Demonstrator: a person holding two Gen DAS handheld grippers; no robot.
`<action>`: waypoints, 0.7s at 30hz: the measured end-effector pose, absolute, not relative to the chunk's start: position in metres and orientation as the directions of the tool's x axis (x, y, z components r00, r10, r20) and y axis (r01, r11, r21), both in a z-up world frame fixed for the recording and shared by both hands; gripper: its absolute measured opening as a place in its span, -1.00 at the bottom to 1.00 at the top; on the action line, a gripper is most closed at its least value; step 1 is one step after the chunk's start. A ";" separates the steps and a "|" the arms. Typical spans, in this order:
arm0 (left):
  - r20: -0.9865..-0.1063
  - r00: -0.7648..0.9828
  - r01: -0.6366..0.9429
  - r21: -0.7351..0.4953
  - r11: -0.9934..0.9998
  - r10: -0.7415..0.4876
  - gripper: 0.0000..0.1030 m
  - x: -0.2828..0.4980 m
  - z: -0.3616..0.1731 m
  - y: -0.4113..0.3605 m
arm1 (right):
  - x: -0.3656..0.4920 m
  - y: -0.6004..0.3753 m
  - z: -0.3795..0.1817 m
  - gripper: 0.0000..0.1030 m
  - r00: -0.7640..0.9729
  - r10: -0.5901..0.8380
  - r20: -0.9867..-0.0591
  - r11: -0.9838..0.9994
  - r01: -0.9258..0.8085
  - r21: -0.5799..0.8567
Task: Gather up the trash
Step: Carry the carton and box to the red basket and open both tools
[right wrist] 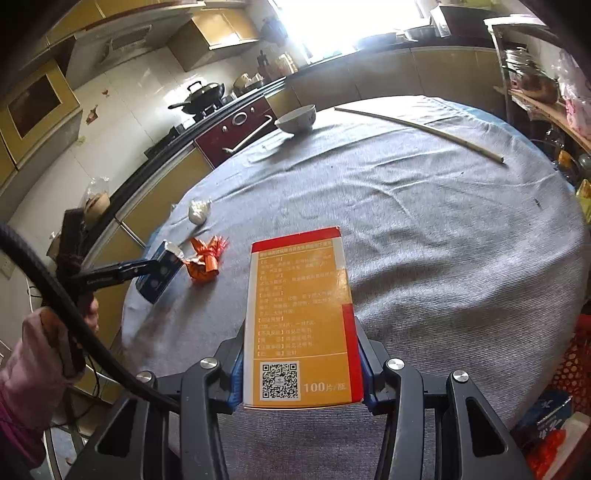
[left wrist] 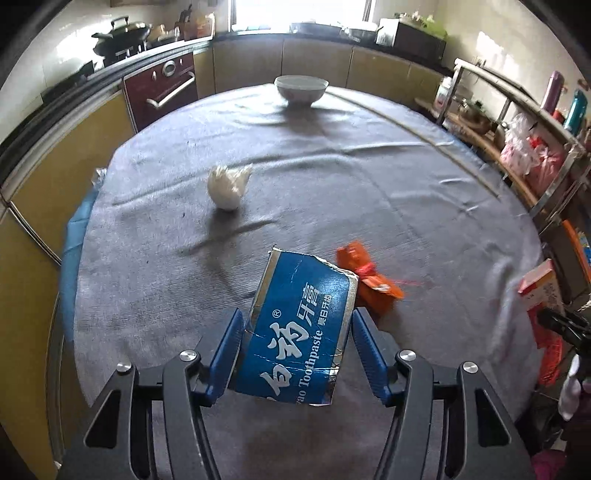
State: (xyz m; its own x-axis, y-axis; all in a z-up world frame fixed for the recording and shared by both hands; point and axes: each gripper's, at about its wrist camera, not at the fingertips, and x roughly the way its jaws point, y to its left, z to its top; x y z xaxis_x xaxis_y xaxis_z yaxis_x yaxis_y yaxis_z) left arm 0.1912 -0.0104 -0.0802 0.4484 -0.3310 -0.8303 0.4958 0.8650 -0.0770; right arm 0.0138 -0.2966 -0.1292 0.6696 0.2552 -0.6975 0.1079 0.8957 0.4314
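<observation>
Clamping a blue toothpaste box [left wrist: 295, 332] in the left tool [left wrist: 297, 314], both blue pads pressing on its sides at a middling spread. Holding it tilted and clear of the grey-clothed surface [left wrist: 369, 184], its torn, silver-lined far end gaping toward the camera's far side; not seeing anything inside it. Seeing from the right wrist view a hand [right wrist: 90, 310] in a pink sleeve gripping that tool's handle, out over the surface's left edge.

Clamping an orange carton [right wrist: 299, 317] with a red top band and a printed code square in the right tool [right wrist: 299, 339], pads squeezing its two long sides, jaws fairly narrow. Carrying it upright along the fingers, closed at the visible end, contents hidden.

Lying just beyond the toothpaste box, on the cloth: an orange wrapper [left wrist: 373, 284], crumpled and twisted, with a frayed red tip. Touching neither box nor tool, as far as the right wrist view shows.

Sitting farther out, toward the left side of the surface: a white wad [left wrist: 227, 186] of crumpled paper or plastic, alone and well apart from the wrapper.

Standing near the far rim: a white bowl [left wrist: 301, 88], upright; not showing its inside from this low angle. Lying to its right, along the far edge: a long pale stick [right wrist: 417, 127].

Showing at the right edge of the right wrist view, below the surface's rim: a red mesh basket [right wrist: 576, 365], contents unclear.

Resting on the stove beyond: a dark lidded wok [left wrist: 122, 35].
</observation>
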 end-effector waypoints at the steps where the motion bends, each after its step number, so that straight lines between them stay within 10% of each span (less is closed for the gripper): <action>1: -0.821 0.459 0.500 -0.077 0.863 -0.339 0.21 0.185 -0.075 -0.012 | 0.013 -0.298 -0.128 -0.03 0.673 0.254 -0.695 0.895 0.109 0.432; 21: -0.691 0.469 0.731 -0.045 0.681 -0.549 0.21 0.059 -0.024 -0.149 | -0.073 -0.359 -0.090 -0.03 0.780 0.087 -0.620 0.884 0.226 0.409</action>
State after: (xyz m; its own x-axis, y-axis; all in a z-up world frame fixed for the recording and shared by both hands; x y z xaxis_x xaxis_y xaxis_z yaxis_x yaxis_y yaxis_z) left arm 0.0592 -0.1487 -0.0241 0.4695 -0.5492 -0.6913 0.7309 0.6810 -0.0447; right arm -0.0732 -0.3587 -0.0896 0.7797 0.0874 -0.6201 0.2263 0.8839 0.4092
